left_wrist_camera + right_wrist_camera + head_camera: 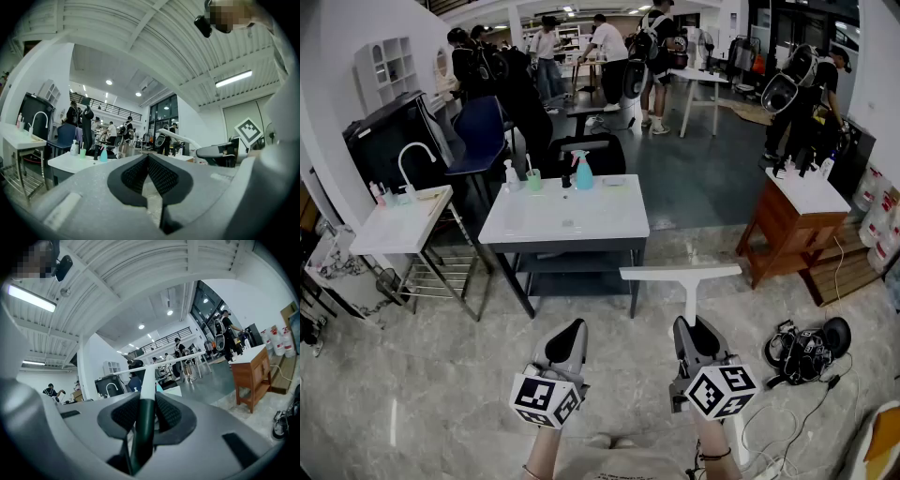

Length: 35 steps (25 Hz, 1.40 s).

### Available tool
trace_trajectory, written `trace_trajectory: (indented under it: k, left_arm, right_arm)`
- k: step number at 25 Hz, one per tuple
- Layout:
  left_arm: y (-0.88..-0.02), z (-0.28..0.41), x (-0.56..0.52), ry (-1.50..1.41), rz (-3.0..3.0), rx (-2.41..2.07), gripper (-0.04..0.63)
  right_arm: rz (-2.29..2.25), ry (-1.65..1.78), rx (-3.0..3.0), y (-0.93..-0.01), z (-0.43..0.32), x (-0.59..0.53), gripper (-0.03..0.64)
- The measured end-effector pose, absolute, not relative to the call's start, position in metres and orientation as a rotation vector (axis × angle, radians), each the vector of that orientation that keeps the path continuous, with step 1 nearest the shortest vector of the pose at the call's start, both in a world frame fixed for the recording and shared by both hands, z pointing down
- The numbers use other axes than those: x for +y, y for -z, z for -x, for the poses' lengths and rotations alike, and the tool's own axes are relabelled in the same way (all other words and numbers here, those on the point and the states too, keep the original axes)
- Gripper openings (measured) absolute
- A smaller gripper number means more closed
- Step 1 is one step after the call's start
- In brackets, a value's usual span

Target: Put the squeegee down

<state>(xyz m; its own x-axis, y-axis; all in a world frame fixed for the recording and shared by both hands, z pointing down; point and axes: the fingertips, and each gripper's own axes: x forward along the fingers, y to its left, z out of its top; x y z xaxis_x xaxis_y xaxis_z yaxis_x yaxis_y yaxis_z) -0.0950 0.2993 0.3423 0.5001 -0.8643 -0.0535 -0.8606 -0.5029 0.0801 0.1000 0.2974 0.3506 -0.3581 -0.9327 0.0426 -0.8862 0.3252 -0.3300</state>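
The squeegee (680,273) is white and T-shaped, with its blade crosswise and its handle (689,302) running back into my right gripper (686,328). That gripper is shut on the handle, whose dark green lower part (142,420) sits between the pads in the right gripper view. The blade (164,364) is held level in the air, short of the white washbasin table (609,225). My left gripper (572,330) hovers beside it on the left. It is shut, its pads (139,171) meeting with nothing between them. From the left gripper view the squeegee (180,137) shows at the right.
On the table's far edge stand a teal spray bottle (583,173), a green cup (533,178) and small bottles. A second sink unit (398,223) stands left, a wooden cabinet (792,225) right. Black gear and cables (806,347) lie on the floor. Several people work at the back.
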Motion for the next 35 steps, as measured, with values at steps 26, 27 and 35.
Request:
trace_trajectory:
  k: [26,27,35]
  left_arm:
    - [-0.366,0.086,0.305,0.120,-2.613,-1.604,0.021]
    - [-0.366,0.086,0.303,0.122,-2.613,-1.605,0.022]
    - [-0.371,0.089,0.269,0.123,-2.610,-1.602,0.021]
  right_arm:
    - [1.672,0.494,2.441,-0.370,-0.122,0.296,0.095]
    - [1.670,0.496,2.442,-0.370,-0.122,0.294,0.095]
    - [1.668,0.517,2.434,-0.376,-0.119,0.258,0.095]
